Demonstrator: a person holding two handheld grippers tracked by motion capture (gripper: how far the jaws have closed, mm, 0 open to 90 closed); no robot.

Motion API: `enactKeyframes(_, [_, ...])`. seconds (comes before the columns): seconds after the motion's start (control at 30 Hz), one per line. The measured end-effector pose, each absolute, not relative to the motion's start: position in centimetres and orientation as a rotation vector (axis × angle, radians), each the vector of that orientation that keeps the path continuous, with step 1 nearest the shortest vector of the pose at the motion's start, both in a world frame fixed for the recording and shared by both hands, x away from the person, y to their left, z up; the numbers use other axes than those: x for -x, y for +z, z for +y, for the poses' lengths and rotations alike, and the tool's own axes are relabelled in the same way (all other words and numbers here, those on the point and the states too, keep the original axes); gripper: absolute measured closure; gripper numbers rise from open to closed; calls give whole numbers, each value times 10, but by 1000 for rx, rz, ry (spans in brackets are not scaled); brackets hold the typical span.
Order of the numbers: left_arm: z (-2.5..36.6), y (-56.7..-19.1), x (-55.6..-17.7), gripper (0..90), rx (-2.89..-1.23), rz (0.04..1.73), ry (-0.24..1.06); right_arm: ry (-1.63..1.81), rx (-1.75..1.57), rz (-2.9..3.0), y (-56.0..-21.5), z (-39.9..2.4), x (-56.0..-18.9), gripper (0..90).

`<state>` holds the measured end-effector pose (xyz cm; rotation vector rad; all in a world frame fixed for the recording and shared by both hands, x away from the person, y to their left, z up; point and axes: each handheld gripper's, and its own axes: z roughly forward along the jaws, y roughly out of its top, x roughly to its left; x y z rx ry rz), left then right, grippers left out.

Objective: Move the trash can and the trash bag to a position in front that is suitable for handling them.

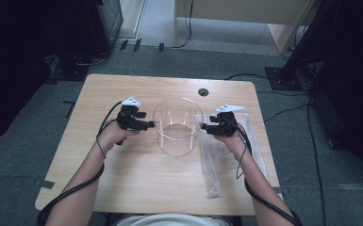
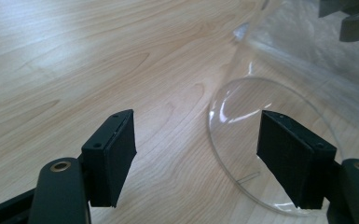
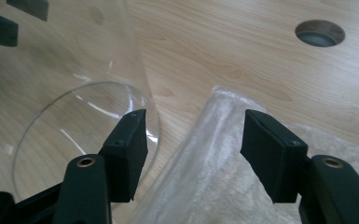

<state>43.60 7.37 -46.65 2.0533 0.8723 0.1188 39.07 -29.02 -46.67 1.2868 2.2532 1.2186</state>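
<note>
1. Your left gripper (image 1: 152,125) sits at the left side of the clear glass jar (image 1: 177,126). Its jaws stand apart. In the left gripper view one jaw is outside the jar wall and the other looks to be inside it, so the rim looks to run between them. The pads do not press on the glass, so nothing is held yet. I think you put it there so you can pinch the rim.

2. The glass jar stands upright in the middle of the wooden table (image 1: 136,183), with its open end up. It is right between your two grippers, so both can reach it.

3. Your right gripper (image 1: 202,128) sits at the right side of the jar. Its jaws are apart too, with one beside the jar wall and one over the plastic bag (image 1: 210,162). They hold nothing.

4. The plastic bag lies flat on the table, just beside the jar and under your right hand (image 1: 231,136). It looks like it waits there for later.

5. Count them: two grippers, one jar, one bag, one table, and one round hole (image 1: 203,92) in the table at the far edge.
</note>
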Motion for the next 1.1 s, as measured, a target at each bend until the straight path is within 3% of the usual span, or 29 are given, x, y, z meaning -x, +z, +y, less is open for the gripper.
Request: enactKeyframes(1.1, [74,-468,-409,308,-2078,921,90,1142,-1275,2300,-472,-283,-358,374])
